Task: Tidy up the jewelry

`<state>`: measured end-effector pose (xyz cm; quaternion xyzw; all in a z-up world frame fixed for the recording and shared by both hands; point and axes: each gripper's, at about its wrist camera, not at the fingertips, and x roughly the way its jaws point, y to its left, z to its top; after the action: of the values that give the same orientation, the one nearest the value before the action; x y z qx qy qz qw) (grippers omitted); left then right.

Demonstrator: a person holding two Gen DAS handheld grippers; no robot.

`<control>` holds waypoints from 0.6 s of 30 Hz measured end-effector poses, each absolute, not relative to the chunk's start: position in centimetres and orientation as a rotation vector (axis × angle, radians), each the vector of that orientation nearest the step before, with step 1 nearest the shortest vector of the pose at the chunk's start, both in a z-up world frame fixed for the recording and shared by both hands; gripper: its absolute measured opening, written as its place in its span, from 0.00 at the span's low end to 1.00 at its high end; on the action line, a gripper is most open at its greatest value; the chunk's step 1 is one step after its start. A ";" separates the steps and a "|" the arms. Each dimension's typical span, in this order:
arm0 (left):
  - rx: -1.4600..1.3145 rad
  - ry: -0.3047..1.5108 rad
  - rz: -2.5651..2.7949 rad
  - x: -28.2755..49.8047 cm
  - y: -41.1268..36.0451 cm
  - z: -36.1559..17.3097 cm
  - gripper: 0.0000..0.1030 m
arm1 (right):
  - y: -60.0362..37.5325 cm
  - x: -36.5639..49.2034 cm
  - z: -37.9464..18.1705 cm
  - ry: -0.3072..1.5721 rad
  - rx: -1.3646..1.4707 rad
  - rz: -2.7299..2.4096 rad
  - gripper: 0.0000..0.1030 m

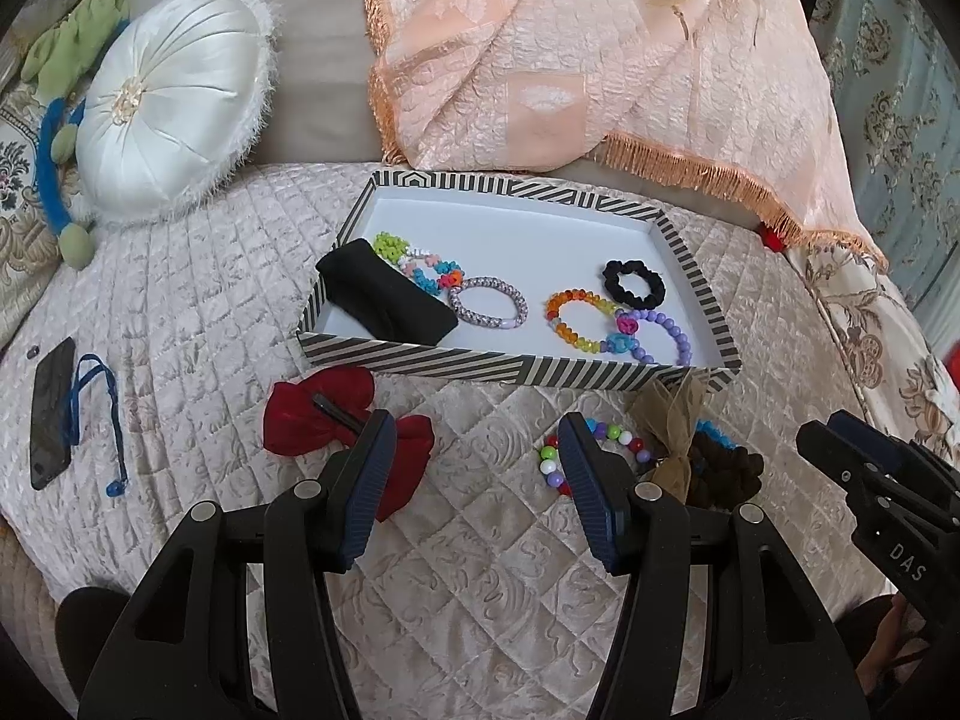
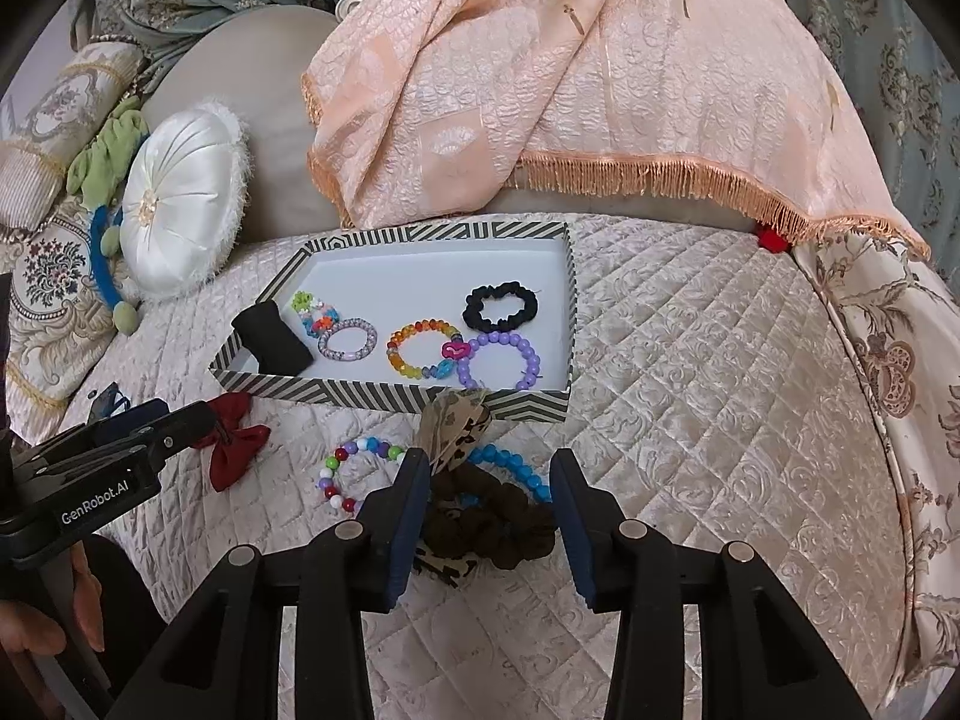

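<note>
Both claws hang released over the quilted cream bedspread [image 2: 690,420]: left claw [image 1: 477,450] beside a crumpled red fabric bow [image 1: 300,420], right claw [image 2: 489,480] astride a ruffled brown scrunchie [image 2: 498,531].

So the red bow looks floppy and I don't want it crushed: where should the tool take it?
Take the red bow at its pinched middle, where the dark clip sits. It lies flat on the quilt, so come from above with jaws across the narrow waist.
</note>
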<state>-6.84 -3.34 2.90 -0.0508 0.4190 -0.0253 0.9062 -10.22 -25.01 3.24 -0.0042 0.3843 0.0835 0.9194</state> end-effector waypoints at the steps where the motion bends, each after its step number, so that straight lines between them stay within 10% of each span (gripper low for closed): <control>1: -0.105 0.867 -0.052 -6.8 -3.3 2.8 0.54 | -25.0 -10.2 3.2 0.791 -0.009 0.171 0.39; 18: -0.237 0.957 -0.060 -5.8 1.4 0.4 0.54 | -28.1 -10.0 1.3 0.849 0.010 0.148 0.40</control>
<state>-5.82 1.42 0.37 -0.1137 0.4592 -0.0287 0.8806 -10.04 -28.09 1.30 0.0047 0.4115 0.0715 0.9086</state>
